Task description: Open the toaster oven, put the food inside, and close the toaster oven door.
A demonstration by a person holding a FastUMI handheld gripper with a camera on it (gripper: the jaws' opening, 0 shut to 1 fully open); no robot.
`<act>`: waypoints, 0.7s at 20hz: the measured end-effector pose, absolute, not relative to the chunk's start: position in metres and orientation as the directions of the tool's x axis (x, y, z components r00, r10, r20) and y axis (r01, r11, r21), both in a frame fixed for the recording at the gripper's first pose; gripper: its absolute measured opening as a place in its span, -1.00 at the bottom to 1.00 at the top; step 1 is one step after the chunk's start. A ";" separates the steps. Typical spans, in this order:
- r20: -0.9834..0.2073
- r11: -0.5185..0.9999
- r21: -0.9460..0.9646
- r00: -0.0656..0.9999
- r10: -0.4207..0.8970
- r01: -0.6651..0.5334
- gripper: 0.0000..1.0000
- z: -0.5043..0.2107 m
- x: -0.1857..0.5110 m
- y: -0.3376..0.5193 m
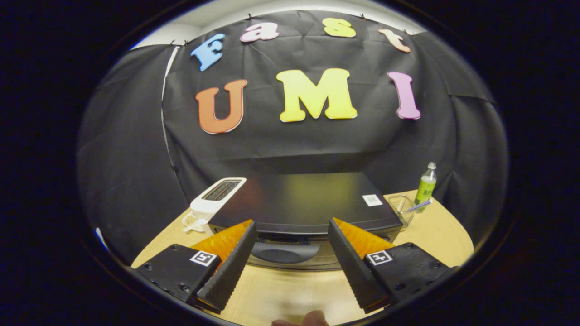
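Note:
The black toaster oven (303, 199) stands on the wooden table (435, 235), seen from above and in front, its flat top showing. Its door handle (284, 252) is a dark curved bar at the top of the front, and the door looks closed. My gripper (292, 228) is open, with the black ridged fingers (231, 267) spread wide. The handle lies between the fingertips and a little below them, untouched. Nothing is held between the fingers.
A white slot toaster (216, 198) stands left of the oven. To the oven's right are a clear container (400, 206) with a pen across it and a green bottle (426, 183). A fingertip (312, 319) shows below the fingers.

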State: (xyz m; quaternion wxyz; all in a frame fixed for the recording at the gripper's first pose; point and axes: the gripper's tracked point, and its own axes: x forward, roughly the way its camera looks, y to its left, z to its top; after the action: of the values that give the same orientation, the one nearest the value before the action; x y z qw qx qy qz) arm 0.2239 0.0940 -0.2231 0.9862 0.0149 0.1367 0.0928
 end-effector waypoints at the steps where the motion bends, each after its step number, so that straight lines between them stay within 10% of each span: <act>1: -0.287 0.983 0.058 0.940 0.183 -0.174 1.00 -0.234 0.229 0.097; 14: -0.342 0.994 -0.009 0.935 0.099 -0.108 1.00 -0.267 0.227 0.105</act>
State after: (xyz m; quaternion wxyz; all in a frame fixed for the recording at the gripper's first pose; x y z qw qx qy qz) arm 0.2274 0.1055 -0.2670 0.9834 -0.0139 0.1729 0.0525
